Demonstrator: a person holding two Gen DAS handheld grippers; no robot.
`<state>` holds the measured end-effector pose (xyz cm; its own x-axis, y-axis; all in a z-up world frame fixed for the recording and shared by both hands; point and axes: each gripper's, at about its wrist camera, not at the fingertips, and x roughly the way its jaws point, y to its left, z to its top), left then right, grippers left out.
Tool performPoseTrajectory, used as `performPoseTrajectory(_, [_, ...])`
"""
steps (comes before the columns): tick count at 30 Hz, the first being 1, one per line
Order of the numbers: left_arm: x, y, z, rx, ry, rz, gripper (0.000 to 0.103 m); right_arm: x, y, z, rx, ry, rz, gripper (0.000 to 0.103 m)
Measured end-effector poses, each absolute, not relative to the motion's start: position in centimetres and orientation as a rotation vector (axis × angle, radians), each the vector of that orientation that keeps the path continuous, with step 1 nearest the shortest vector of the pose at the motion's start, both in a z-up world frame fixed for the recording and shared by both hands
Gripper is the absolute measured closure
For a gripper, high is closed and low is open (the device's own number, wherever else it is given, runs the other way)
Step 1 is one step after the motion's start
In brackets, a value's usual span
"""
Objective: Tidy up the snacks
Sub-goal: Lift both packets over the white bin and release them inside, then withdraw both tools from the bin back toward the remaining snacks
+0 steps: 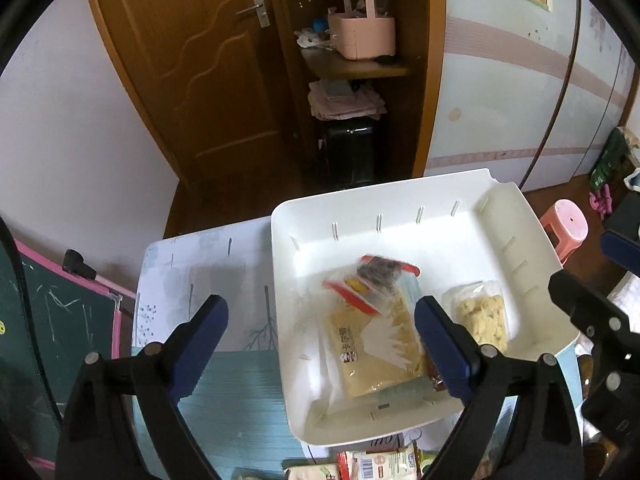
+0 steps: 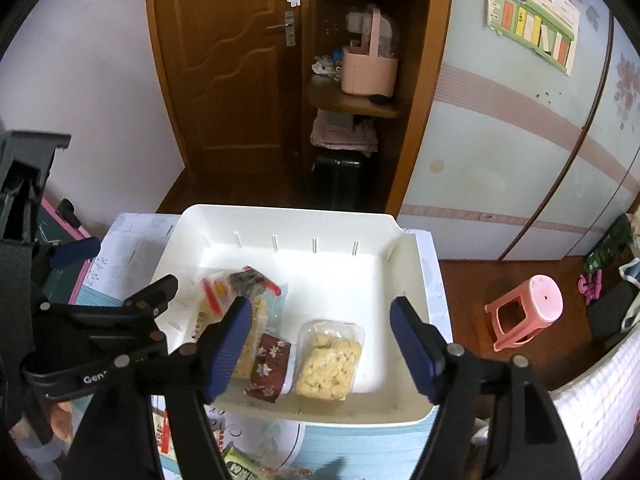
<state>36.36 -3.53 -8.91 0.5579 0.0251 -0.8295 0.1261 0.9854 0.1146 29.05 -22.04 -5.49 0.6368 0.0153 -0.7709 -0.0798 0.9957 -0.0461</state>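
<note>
I see my left gripper (image 1: 320,316) wide and my right gripper (image 2: 322,320) half wide, both empty above the white plastic tray (image 2: 408,264) of snack packets (image 2: 328,364).

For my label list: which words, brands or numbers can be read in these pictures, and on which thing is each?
"Gen", cut off: left claw body.
Yellow packet in the white bin: red print, too blurred.
Wall poster: too small.
Packet with barcode on the table's near edge: too small.
</note>
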Motion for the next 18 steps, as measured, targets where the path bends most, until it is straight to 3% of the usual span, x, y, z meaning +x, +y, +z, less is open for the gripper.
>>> performPoseTrajectory(18, [27.2,-0.4,-1.1,0.142,0.857,-0.115,0.009,21.1,-22.5,1.0,0.045,0.779,0.041,0.023])
